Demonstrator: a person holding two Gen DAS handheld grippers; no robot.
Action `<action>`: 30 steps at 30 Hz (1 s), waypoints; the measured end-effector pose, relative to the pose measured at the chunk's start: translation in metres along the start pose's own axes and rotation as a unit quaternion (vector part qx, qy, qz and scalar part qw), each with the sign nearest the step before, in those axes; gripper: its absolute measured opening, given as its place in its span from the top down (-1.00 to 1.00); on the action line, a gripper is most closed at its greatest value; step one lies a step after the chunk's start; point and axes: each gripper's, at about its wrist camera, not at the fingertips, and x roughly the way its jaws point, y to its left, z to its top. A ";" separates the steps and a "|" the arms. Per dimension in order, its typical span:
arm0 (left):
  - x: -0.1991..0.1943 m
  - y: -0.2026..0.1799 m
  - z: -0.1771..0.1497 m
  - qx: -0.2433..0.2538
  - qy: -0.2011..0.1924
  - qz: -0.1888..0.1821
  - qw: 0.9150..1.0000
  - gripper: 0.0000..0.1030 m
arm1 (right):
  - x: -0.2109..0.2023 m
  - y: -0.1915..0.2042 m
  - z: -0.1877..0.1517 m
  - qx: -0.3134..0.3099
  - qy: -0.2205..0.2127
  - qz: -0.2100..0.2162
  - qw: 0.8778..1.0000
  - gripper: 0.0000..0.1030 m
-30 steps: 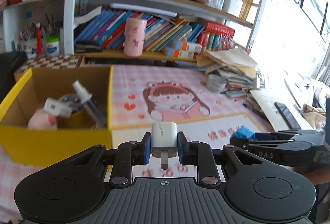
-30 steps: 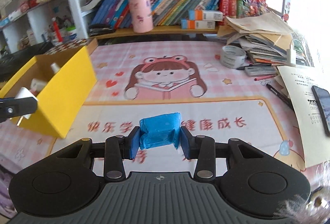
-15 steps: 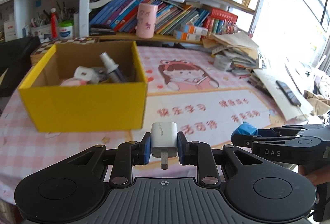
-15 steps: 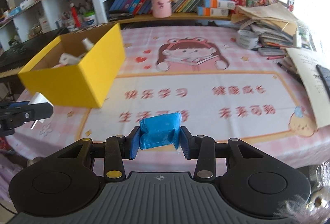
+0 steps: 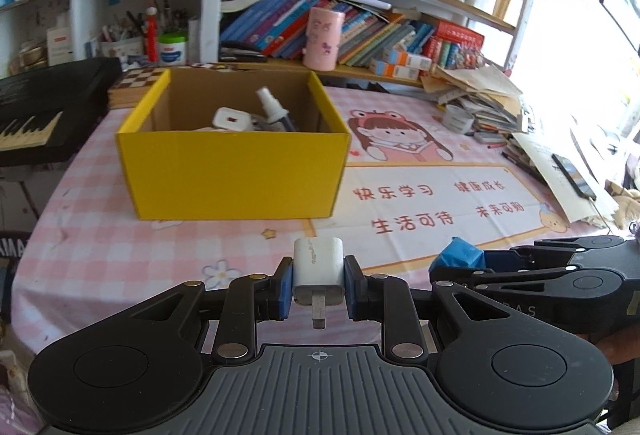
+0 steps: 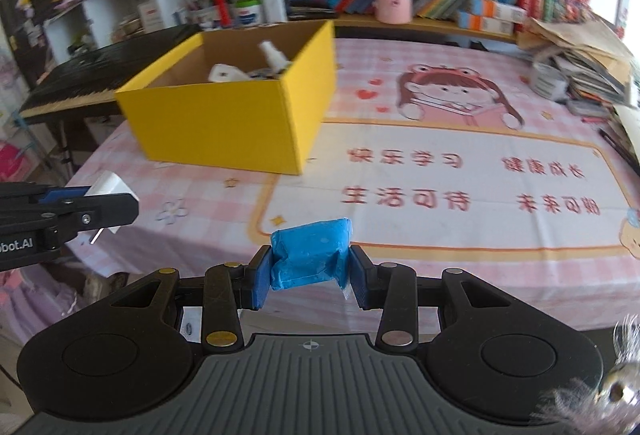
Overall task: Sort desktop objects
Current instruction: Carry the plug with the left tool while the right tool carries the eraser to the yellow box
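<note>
**Both grippers loaded, box ahead on the table**

Left wrist view. Your left gripper sits low centre of the frame, its blue pads clamped on a white charger. The charger stands upright between them, one metal prong pointing back toward the camera. Beyond it, in the middle left of the frame, is the yellow box, open at the top, resting on the pink checked tablecloth. Inside the box you can see a white spray bottle leaning against the rear right, and a white adapter beside it; other contents are too hidden to name. At the lower right your right gripper enters side-on, with a blue packet at its tip. It is level with the left gripper and just beside it. A cartoon mat lies to the right of the box, touching or nearly touching its lower right corner.

Right wrist view. Your right gripper is low centre, pads closed on the blue packet, which bulges above and slightly crumples between them. The yellow box stands in the upper left, well apart from the packet. At the left edge your left gripper shows in profile, the white charger pinched at its tip, over the table's near edge. A keyboard lies behind the box at the far left.
</note>
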 end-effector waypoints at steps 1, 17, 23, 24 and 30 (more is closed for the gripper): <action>-0.002 0.003 -0.002 -0.003 -0.001 0.002 1.000 0.54 | 0.001 0.004 0.000 -0.005 0.001 0.003 1.000 0.28; -0.021 0.038 -0.009 -0.034 -0.020 0.030 0.999 0.54 | 0.006 0.047 0.009 -0.060 -0.005 0.030 0.998 0.28; -0.028 0.050 -0.011 -0.048 -0.028 0.042 0.998 0.54 | 0.014 0.054 0.020 -0.060 -0.003 0.041 0.997 0.28; -0.028 0.053 -0.011 -0.053 -0.029 0.046 0.997 0.54 | 0.015 0.055 0.023 -0.056 -0.003 0.043 0.997 0.28; -0.028 0.064 -0.004 -0.066 -0.038 0.058 0.995 0.54 | 0.021 0.065 0.036 -0.067 -0.003 0.056 0.996 0.28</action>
